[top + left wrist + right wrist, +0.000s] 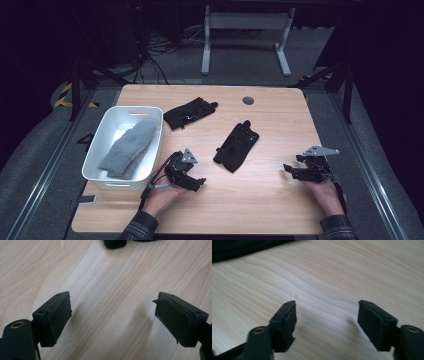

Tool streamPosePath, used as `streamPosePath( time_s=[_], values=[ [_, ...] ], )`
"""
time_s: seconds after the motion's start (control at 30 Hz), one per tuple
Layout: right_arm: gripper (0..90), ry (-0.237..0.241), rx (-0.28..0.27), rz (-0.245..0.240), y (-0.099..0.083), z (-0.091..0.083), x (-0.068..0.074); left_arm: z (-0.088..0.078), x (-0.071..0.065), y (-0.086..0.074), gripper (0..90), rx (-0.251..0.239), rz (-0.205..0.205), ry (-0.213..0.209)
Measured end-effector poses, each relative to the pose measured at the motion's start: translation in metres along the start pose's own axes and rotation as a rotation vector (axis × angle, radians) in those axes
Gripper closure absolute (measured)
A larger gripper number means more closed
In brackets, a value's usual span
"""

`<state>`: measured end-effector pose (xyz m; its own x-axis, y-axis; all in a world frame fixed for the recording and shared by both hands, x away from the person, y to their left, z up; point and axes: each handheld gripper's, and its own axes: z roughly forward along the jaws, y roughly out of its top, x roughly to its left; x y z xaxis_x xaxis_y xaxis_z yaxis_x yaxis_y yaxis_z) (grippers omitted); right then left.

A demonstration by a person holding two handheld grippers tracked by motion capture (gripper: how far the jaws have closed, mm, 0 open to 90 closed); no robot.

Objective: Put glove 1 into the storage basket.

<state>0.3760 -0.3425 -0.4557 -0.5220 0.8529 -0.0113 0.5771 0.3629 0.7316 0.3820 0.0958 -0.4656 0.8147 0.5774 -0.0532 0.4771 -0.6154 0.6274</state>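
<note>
Black gloves lie loose on the wooden worktop [260,200].
One glove [236,145] lies mid-worktop, another [190,113] nearer the far edge. Left gripper [196,184] and right gripper [290,170] rest near the front edge, jaws spread, empty.

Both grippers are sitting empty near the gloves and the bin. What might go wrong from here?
1. The nearer black glove lies crumpled and limp; the left gripper, open and empty, may pinch only a fold, so it could slip out.
2. The white bin already holds grey socks; a dropped glove could drape over its rim.
3. The right gripper, also open, sits far from the farther glove, so a reach there may drag across the nearer one.
</note>
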Motion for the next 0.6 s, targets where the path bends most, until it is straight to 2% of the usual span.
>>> streamPosePath(
  time_s=[0.03, 0.13, 0.27, 0.3, 0.37, 0.4, 0.43, 0.53, 0.6],
  values=[
    [39.8, 0.018, -0.010, -0.002, 0.002, 0.001, 0.002, 0.001, -0.001, -0.002, 12.6, -0.007, 0.010, 0.012],
    [50.2, 0.058, -0.020, -0.022, 0.010, 0.002, 0.008, 0.002, -0.001, -0.005, 10.3, -0.012, 0.038, 0.015],
    [72.6, 0.131, -0.050, -0.038, 0.025, 0.004, 0.019, 0.004, 0.002, -0.012, 2.8, -0.065, 0.056, -0.002],
    [72.6, 0.131, -0.050, -0.038, 0.025, 0.004, 0.019, 0.004, 0.002, -0.012, 2.0, -0.065, 0.056, -0.002],
    [85.5, 0.179, -0.051, -0.067, 0.037, 0.010, 0.029, 0.004, 0.004, -0.015, 2.8, -0.082, 0.064, -0.011],
    [85.5, 0.179, -0.051, -0.067, 0.037, 0.010, 0.029, 0.004, 0.004, -0.015, 2.8, -0.082, 0.064, -0.011],
    [89.5, 0.206, -0.055, -0.082, 0.044, 0.015, 0.036, 0.004, 0.004, -0.015, 2.8, -0.083, 0.065, -0.011],
    [89.8, 0.232, -0.054, -0.085, 0.050, 0.019, 0.042, 0.003, 0.004, -0.015, 2.8, -0.080, 0.064, -0.011],
    [89.8, 0.259, -0.056, -0.100, 0.058, 0.025, 0.051, 0.003, 0.004, -0.015, 2.8, -0.081, 0.064, -0.011]
  ],
)
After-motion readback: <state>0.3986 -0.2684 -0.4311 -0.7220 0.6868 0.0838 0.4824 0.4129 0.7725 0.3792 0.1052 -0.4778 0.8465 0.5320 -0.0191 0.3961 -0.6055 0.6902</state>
